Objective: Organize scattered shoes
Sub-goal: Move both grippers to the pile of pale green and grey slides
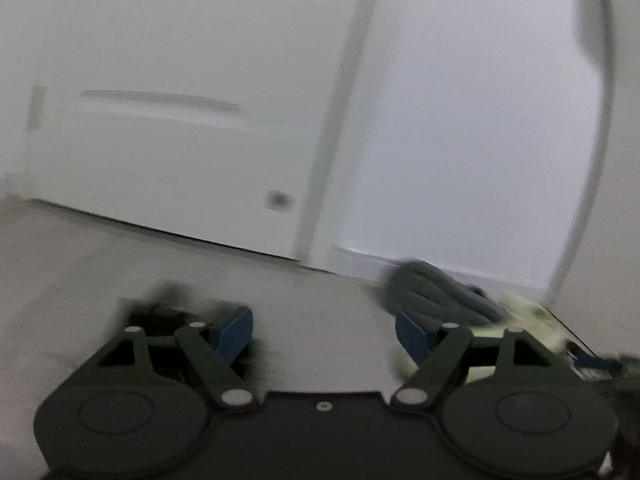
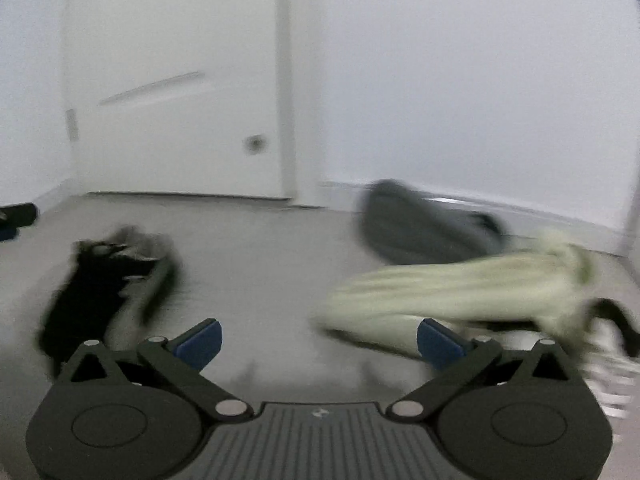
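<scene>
Both views are motion-blurred. In the right wrist view my right gripper (image 2: pixel 320 342) stands open over bare floor, with nothing between its blue pads (image 2: pixel 200 340). A black shoe (image 2: pixel 108 280) lies to its left. A pale green shoe (image 2: pixel 460 292) lies just beyond its right finger, and a grey shoe (image 2: pixel 420 228) sits behind that by the wall. In the left wrist view my left gripper (image 1: pixel 324 336) is open and empty too. The grey shoe (image 1: pixel 432 296) lies past its right finger, with the pale green shoe (image 1: pixel 528 312) beside it. A dark blurred shape (image 1: pixel 172 308) sits behind the left finger.
A white door (image 2: pixel 180 120) and white wall (image 2: pixel 460 100) close the far side of the grey floor (image 2: pixel 260 260). A dark object (image 2: pixel 18 216) lies at the far left edge. Something white and striped (image 2: pixel 608 376) and a black piece (image 2: pixel 618 314) show at the right edge.
</scene>
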The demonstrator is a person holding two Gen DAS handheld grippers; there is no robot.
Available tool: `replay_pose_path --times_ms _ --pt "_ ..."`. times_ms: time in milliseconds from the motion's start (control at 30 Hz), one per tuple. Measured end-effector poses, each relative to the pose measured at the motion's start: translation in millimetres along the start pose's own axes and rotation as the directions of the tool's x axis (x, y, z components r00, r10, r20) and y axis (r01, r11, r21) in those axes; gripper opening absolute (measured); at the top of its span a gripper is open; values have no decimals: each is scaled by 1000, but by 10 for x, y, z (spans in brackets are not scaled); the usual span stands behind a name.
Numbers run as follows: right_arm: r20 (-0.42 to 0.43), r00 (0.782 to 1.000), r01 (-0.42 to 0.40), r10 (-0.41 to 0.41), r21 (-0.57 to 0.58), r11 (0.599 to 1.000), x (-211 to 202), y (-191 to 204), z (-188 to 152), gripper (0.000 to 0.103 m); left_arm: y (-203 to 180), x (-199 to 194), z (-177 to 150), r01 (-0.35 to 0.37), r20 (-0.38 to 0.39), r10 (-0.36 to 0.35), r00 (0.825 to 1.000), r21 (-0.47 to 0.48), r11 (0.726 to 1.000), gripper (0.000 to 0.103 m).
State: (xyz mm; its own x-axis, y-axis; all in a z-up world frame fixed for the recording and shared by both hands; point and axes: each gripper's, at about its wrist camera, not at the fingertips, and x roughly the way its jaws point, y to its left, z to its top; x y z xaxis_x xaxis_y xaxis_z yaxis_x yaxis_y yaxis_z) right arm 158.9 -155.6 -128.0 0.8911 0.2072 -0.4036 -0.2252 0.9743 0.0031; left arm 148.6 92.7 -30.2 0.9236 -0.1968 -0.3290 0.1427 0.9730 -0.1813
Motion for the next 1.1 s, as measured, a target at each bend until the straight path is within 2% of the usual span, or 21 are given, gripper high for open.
replay_pose_path --times_ms 100,300,400,500,533,567,633,800,867,933,1033,1100 --pt "44 996 74 -78 74 994 -50 -378 -25 103 -454 337 -58 76 -47 -73 996 73 994 79" --pt "69 987 134 -143 120 984 21 -970 -54 103 -1128 924 -95 179 -106 -162 981 175 968 78" --pt "90 976 186 -199 135 973 77 -1211 -77 103 -1390 1236 -151 210 -129 -179 975 284 936 72" --pt "96 963 212 -250 299 930 107 -1501 -115 103 -1593 1474 -216 239 -160 -191 968 383 892 61" --pt "94 962 209 -255 340 917 117 -1556 -133 103 -1666 1559 -265 255 -179 -195 964 430 866 56" --pt "94 962 209 -255 344 915 119 -1549 -136 103 -1704 1620 -303 267 -196 -197 961 463 845 53" --pt "91 962 206 -256 369 906 140 -1605 -172 103 -1734 1693 -375 274 -212 -190 959 502 820 52" --pt "108 958 219 -267 326 920 135 -1556 -187 103 -1813 1784 -435 275 -213 -186 959 554 786 53" --pt "115 959 214 -260 312 926 154 -1501 -165 103 -1887 1827 -467 261 -193 -180 965 615 744 54" --pt "114 961 209 -253 303 930 185 -1462 -146 103 -1924 1885 -476 261 -189 -180 965 647 716 55" --pt "107 962 213 -252 283 935 210 -1423 -149 103 -1941 1992 -494 265 -207 -168 964 668 696 58" --pt "108 963 209 -247 284 936 204 -1415 -141 103 -1952 2057 -503 269 -215 -164 963 690 672 58"
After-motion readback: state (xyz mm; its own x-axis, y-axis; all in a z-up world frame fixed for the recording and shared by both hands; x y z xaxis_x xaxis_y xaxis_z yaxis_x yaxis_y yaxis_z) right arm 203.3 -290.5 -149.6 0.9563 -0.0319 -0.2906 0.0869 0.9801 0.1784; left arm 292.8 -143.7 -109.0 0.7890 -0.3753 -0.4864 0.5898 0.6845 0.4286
